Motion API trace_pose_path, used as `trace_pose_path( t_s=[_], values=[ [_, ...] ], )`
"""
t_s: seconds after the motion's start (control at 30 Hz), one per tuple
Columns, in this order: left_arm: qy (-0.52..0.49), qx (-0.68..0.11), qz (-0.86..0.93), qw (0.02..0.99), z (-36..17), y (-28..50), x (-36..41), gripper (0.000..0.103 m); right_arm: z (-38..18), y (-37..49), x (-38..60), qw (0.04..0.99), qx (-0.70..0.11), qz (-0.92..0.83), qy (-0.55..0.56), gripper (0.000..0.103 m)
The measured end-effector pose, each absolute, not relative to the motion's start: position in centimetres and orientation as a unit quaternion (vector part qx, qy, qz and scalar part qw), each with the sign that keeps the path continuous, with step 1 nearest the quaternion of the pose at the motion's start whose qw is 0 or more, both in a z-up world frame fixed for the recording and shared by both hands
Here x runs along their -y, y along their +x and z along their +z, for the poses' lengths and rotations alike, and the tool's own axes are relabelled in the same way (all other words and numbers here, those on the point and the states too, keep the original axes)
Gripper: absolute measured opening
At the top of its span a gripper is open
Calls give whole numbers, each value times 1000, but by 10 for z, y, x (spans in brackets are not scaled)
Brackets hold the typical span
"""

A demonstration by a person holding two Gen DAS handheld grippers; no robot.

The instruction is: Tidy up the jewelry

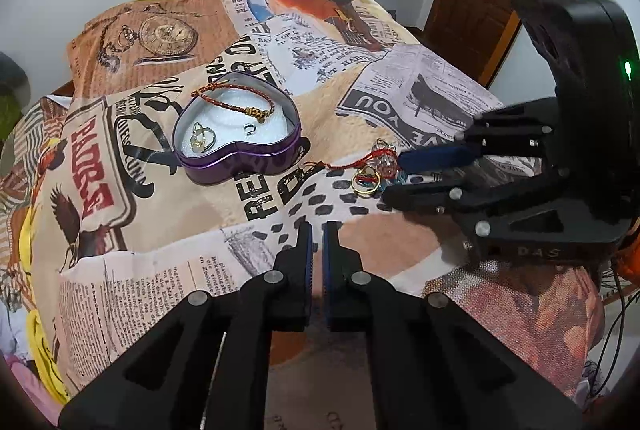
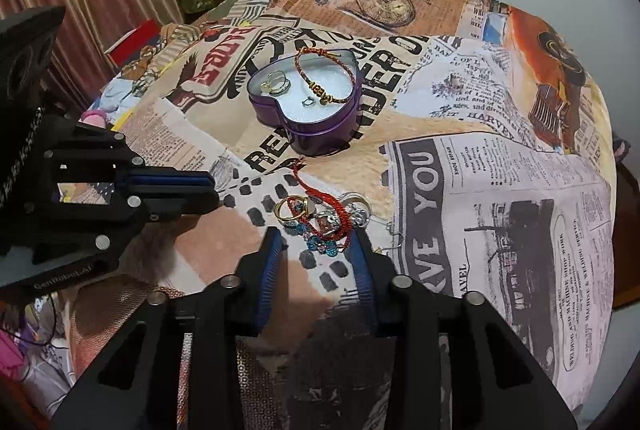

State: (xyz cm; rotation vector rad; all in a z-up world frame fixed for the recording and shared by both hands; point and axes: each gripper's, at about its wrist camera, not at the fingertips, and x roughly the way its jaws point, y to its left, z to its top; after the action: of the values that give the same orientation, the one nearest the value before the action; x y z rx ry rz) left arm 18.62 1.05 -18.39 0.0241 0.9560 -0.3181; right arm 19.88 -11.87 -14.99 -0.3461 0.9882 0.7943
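Two views show me the work. From my left wrist, my left gripper (image 1: 319, 230) has its fingers pressed together and holds nothing; it hangs over the printed cloth (image 1: 168, 270). Far and to the left sits the purple heart tin (image 1: 240, 157), open, with a red braided bracelet (image 1: 236, 97) and two small rings already inside. At the right, a small heap of loose jewelry (image 1: 376, 169) lies on the cloth, and my right gripper reaches to it.

From my right wrist, my right gripper (image 2: 318, 236) has its fingers a little spread. They stand at both sides of the blue beads (image 2: 320, 244) and the red cord (image 2: 336, 207), not yet pinching. A gold ring (image 2: 290, 209) lies just beside. I judge the step is picking the next piece. The next move calls for closing on one item only, then carrying it to the tin.
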Motion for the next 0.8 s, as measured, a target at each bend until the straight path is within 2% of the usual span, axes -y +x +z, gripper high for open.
trace_pose_path(
  t_s=[0.1, 0.2, 0.27, 0.33, 0.37, 0.8],
  values=[
    [8, -459, -152, 875, -184, 188, -11, 2, -151, 198, 119, 793, -457, 370, -159, 8],
    [5, -460, -155, 874, -183, 189, -8, 5, -148, 200, 122, 794, -458, 372, -151, 7],
    [6, -460, -156, 874, -182, 189, -5, 14, -146, 199, 125, 795, -457, 372, -144, 7],
    [8, -457, -156, 875, -180, 191, -3, 30, -143, 195, 130, 800, -450, 371, -141, 7],
    [8, -457, -157, 876, -179, 192, -2, 33, -142, 194, 132, 801, -449, 371, -140, 7],
    [30, -467, -187, 864, -182, 204, 35, 37, -122, 197, 176, 826, -429, 353, -93, 7]
  ],
)
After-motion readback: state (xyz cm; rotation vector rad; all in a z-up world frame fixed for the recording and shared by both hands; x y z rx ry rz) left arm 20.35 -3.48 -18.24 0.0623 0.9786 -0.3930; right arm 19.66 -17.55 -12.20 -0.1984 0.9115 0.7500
